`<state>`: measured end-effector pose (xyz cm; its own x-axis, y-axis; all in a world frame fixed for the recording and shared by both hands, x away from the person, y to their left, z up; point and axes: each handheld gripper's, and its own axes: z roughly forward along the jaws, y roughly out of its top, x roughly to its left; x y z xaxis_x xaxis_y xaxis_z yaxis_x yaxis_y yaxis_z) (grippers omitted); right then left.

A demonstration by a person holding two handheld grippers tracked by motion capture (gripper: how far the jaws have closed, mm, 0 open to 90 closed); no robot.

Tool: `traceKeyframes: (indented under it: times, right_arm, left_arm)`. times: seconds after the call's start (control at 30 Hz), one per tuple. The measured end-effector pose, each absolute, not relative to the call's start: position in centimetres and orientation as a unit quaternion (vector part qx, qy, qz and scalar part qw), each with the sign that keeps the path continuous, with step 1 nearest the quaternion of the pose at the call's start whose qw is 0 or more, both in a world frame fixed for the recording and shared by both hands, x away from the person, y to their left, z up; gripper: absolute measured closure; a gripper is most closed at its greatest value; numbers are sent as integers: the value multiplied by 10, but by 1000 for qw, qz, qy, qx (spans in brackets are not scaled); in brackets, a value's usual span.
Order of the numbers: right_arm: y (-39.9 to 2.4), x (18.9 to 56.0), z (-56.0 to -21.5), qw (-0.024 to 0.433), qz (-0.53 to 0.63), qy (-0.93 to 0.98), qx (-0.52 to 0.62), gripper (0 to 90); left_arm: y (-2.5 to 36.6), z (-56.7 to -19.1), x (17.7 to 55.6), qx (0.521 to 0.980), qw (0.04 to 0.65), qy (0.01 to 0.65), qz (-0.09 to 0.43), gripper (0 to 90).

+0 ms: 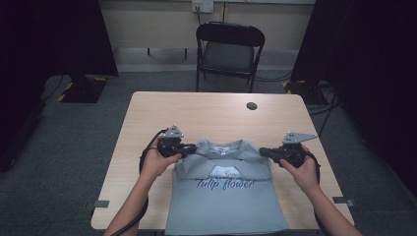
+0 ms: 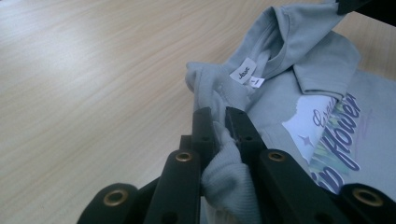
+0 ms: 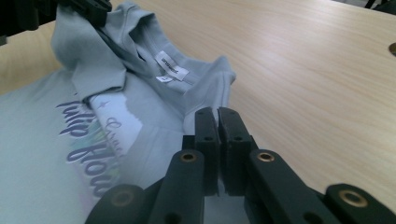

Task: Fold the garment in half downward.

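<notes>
A light grey-blue T-shirt (image 1: 226,196) with "Tulip flower" print lies on the wooden table (image 1: 206,113), its lower part hanging over the near edge. Its top is folded down over the print. My left gripper (image 1: 191,149) is shut on the shirt's left shoulder, with cloth (image 2: 224,172) bunched between the jaws. My right gripper (image 1: 263,152) is shut on the right shoulder, a thin edge of cloth (image 3: 205,93) pinched there. The collar with its white labels (image 2: 245,74) (image 3: 170,65) sits between the two grippers, and the held top edge is lifted off the table.
A dark round hole (image 1: 252,105) is set in the table's far right part. A black folding chair (image 1: 228,49) stands behind the table. Bare wood lies beyond the shirt and to either side.
</notes>
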<state>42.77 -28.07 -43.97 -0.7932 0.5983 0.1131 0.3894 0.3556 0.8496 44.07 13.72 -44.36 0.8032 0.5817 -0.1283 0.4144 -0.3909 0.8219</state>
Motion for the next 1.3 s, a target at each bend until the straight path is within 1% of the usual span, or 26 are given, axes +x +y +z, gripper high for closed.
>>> traceKeyframes:
  times: [0.2,0.57,1.0,1.3]
  right_arm:
    - [-281,416,-443,103,479,821,293,877]
    - [-288,397,-438,89,500,812,288,877]
    - [-298,361,-440,64,515,809,275,875]
    - [-304,335,-449,45,516,811,270,873]
  left_arm:
    - [139,-446,428,828,469,296,84,829]
    - [139,-435,408,825,485,279,84,826]
    - [144,-437,366,833,478,265,86,824]
    - [146,-443,337,835,479,260,76,814]
